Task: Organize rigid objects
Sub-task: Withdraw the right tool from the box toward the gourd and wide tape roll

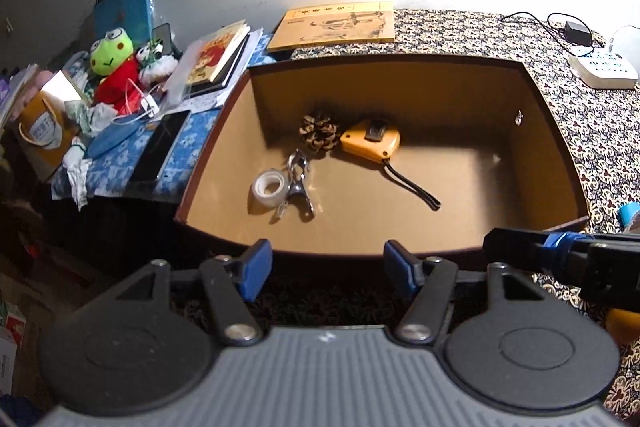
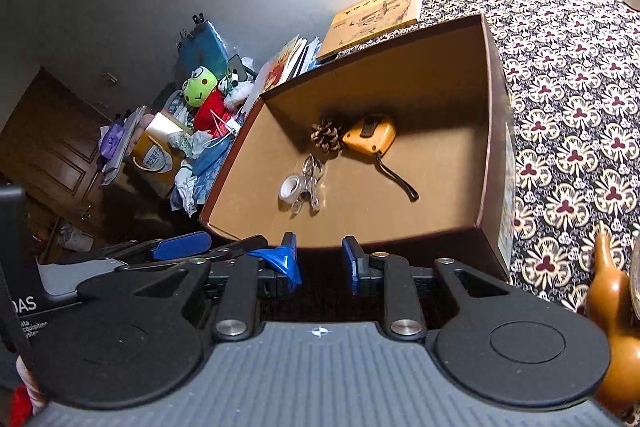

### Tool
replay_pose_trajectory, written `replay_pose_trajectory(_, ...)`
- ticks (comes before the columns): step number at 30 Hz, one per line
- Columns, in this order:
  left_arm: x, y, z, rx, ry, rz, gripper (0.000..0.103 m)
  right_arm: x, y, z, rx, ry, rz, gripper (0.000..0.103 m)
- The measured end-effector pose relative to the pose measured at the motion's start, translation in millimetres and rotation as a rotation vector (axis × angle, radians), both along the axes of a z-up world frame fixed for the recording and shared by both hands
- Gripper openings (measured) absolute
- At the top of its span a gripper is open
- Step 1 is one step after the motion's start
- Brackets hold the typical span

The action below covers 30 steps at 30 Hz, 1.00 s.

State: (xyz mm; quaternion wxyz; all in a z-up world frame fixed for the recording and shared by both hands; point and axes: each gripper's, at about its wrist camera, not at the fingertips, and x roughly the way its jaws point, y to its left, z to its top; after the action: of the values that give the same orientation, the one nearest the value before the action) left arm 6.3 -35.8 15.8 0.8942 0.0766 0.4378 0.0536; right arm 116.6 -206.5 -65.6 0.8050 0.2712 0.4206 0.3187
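Clutter on the far-left end of the counter (image 1: 520,39) (frog plush (image 1: 109,53), books, phone) is packed tight against the left wall of the box (image 1: 224,131); a careless sweep of the left gripper (image 1: 325,269) there would likely drag things off the edge. Left gripper: jaws wide, nothing between them, hovering just short of the box's near rim. Inside the box, left to right: tape roll (image 1: 269,187) touching metal clip (image 1: 298,183), pine cone (image 1: 319,132) touching yellow tape measure (image 1: 370,139), its black strap trailing toward the near right. Risk: the next item dropped in could land on the strap or knock the tape roll rolling. Right gripper (image 2: 320,263): jaws at moderate width, empty; its left pad carries a loose, crumpled blue covering, which may slip during a grasp. Remaining items to sort sit at the near right: a brown gourd-shaped object (image 2: 612,311), cut by the frame edge, and a blue object (image 1: 630,213), barely visible, identity unclear. A tilted approach to the gourd could topple it. Far right: charger and white power strip (image 1: 604,67), cords loose, a snag hazard. Box floor nearest the rim is hidden.
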Motion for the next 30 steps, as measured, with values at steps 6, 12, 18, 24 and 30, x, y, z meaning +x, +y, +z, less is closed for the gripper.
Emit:
replay_pose_trajectory(6,-6,-5,-8,-0.004,0.021,0.005,0.066,-6,-7,-10,0.024,0.056,0.010,0.007)
replay_pose_trajectory(12,-14,-7,-22,-0.004,0.054,0.005,0.067,-15,-13,-21,-0.004,0.083,-0.009,0.007)
replay_pose_trajectory(18,-23,-2,-38,-0.040,0.090,-0.013,0.068,-23,-23,-39,-0.039,0.133,-0.027,0.007)
replay_pose_trajectory(24,-35,2,-58,-0.124,0.110,-0.093,0.071,-37,-26,-56,-0.115,0.152,-0.028,0.007)
replay_pose_trajectory(30,-43,-1,-82,-0.182,0.148,-0.159,0.072,-43,-30,-69,-0.133,0.186,-0.039,0.007)
